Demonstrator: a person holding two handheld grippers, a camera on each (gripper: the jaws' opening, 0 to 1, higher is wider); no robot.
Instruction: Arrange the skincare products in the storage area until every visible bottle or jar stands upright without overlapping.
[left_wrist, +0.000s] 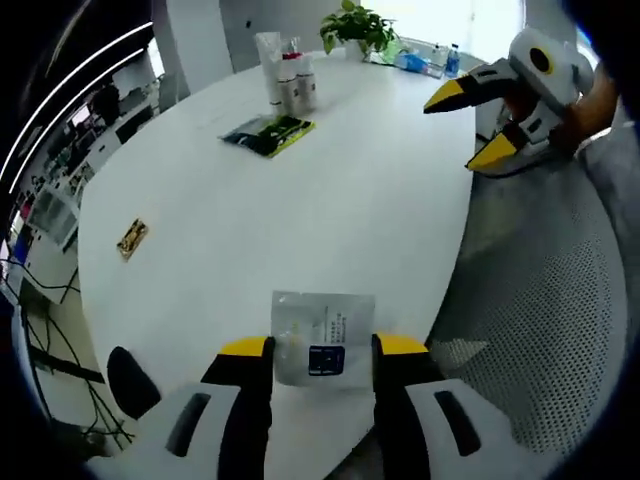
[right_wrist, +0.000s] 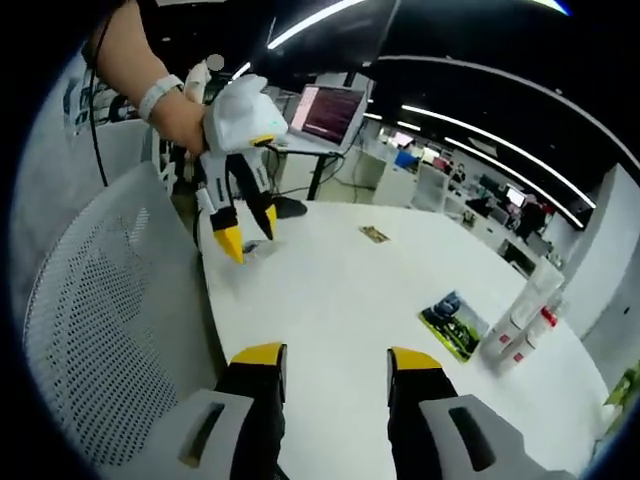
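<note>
On the white table (left_wrist: 330, 200), a small gold packet (left_wrist: 132, 237) lay at the far left, then a green-and-black sachet (left_wrist: 268, 134), with the cluster of bottles (left_wrist: 285, 75) standing upright just behind it. They looked light, rigid and smooth, likely slippery and easy to topple; gripping mid-body seemed safest. Near the table's front edge a clear flat pouch (left_wrist: 322, 338) sat between the spread jaws of the left gripper (left_wrist: 322, 350), not pinched; it seemed thin and limp, best taken by an edge. The right gripper (left_wrist: 468, 125) hung spread and empty beside a mesh chair (left_wrist: 560, 300), well apart from the bottles.
</note>
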